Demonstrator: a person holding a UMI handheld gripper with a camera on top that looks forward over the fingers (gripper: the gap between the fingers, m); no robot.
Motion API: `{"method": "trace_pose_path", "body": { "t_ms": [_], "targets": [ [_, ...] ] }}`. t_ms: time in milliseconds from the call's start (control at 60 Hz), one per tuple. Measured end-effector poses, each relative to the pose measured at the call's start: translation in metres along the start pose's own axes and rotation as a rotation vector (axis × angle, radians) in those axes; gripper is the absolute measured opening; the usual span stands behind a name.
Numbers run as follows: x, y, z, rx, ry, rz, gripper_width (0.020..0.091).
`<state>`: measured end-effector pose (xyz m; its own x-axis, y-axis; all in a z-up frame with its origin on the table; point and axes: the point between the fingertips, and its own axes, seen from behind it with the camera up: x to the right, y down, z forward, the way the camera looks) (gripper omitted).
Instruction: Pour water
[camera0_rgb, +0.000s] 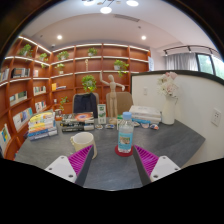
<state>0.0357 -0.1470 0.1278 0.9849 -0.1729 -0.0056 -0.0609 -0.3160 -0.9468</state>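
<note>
- Surrounding everything was a library-like room: wooden bookshelves (60, 80) ran along the back and one side wall, with potted plants (90, 83) on the shelves and a white counter (185, 100) on the other side carrying a vase of flowers (168, 92).
- A grey table (110, 160) filled the foreground, with stacked books (42, 125) toward one side and a pale flat bundle, maybe books or boxes, (145, 116) further back on the other.
- The water bottle (125, 133) stood upright on the table, long axis vertical, clear body with a blue label band and a cap on top, as far as could be told.
- Key relation: the bottle sat ahead of the gripper (112, 160), just beyond the fingertips and slightly off centre toward the right-hand finger, not yet between the pads.
- A pale cup (82, 141) stood upright near the left finger, beside the bottle but apart from it; judged to be the pouring target.
- Only one handheld gripper was in use, so no arm choice arose; judged that a short straight advance with a slight shift to the right would bring the bottle between the fingers.
- The gripper was spread wide, magenta pads (80, 158) facing each other with bare table between them.
- It held nothing and touched nothing; neither pad contacted the bottle or the cup.
- Judged stage: approach, grasp not yet made.
</note>
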Motion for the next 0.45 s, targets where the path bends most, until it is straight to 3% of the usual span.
{"method": "trace_pose_path", "body": {
  "t_ms": [167, 450],
  "targets": [
    [-0.025, -0.021, -0.022, 0.068, -0.059, -0.012, 0.0791],
    [-0.035, -0.023, -0.036, 0.078, -0.079, -0.055, 0.0783]
  ]
}}
